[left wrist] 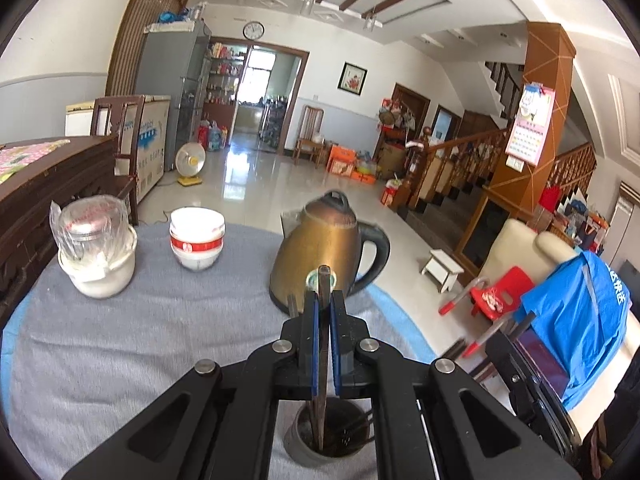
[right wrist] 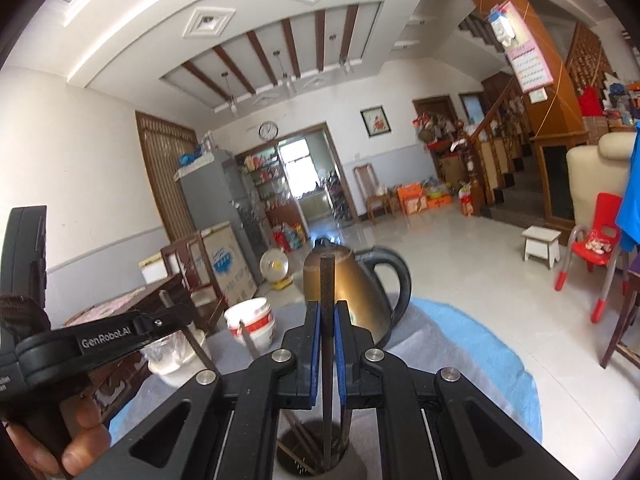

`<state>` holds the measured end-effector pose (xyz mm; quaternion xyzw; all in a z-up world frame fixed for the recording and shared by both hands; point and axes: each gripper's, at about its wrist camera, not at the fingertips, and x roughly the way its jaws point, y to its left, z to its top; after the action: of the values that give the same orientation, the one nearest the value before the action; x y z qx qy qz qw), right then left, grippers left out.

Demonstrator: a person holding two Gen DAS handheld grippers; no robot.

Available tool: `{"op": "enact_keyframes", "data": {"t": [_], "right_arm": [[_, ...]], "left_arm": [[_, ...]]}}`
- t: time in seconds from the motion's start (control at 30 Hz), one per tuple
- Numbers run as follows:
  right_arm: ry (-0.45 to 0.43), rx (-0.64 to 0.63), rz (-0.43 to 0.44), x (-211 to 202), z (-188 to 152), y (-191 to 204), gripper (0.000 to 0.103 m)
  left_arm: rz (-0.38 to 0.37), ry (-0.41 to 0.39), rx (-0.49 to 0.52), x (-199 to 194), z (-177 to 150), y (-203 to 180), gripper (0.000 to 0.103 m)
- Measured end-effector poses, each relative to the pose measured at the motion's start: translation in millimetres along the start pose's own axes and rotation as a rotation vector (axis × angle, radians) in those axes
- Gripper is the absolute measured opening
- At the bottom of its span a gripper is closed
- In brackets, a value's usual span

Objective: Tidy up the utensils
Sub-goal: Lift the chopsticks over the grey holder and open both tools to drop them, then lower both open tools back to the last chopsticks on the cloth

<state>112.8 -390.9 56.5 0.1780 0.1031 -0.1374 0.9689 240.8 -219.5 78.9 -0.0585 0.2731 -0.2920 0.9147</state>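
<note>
My left gripper (left wrist: 324,300) is shut on a dark flat utensil (left wrist: 322,280) that stands upright, its lower end inside a grey utensil holder (left wrist: 298,446) below the fingers. My right gripper (right wrist: 327,308) is shut on a dark thin stick-like utensil (right wrist: 326,276), also upright, its lower end inside the same holder (right wrist: 356,468). The holder has other thin sticks in it. The left gripper's body (right wrist: 100,340) shows at the left of the right wrist view, held by a hand.
A brass kettle (left wrist: 320,248) with a black handle stands just behind the holder on the grey cloth (left wrist: 160,340). Stacked white and red bowls (left wrist: 197,238) and a white jar with a plastic-wrapped lid (left wrist: 96,252) stand at the back left. The table edge falls off at the right.
</note>
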Motion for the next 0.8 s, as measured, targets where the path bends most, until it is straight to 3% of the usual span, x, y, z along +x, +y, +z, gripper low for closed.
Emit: {"op": "enact_keyframes", "data": {"t": [0.37, 0.43, 0.63, 0.8], "right_arm": [[0.132, 0.109, 0.087, -3.5, -16.9, -16.3, 0.011], [0.152, 0.124, 0.100, -4.6, -18.3, -17.6, 0.012], [0.158, 0.139, 0.096, -18.7, -21.1, -19.5, 0.012], [0.162, 0.126, 0.089, -31.6, -25.3, -18.2, 0.013]], "left_arm": [[-0.049, 0.076, 0.039, -20.4, -20.1, 9.6, 0.009], [-0.049, 0.078, 0.048, -26.9, -23.5, 13.1, 0.027], [0.000, 0.079, 0.077, -52.4, -41.0, 36.7, 0.051], [0.080, 0.124, 0.053, -61.8, -57.0, 73.8, 0.056]]}}
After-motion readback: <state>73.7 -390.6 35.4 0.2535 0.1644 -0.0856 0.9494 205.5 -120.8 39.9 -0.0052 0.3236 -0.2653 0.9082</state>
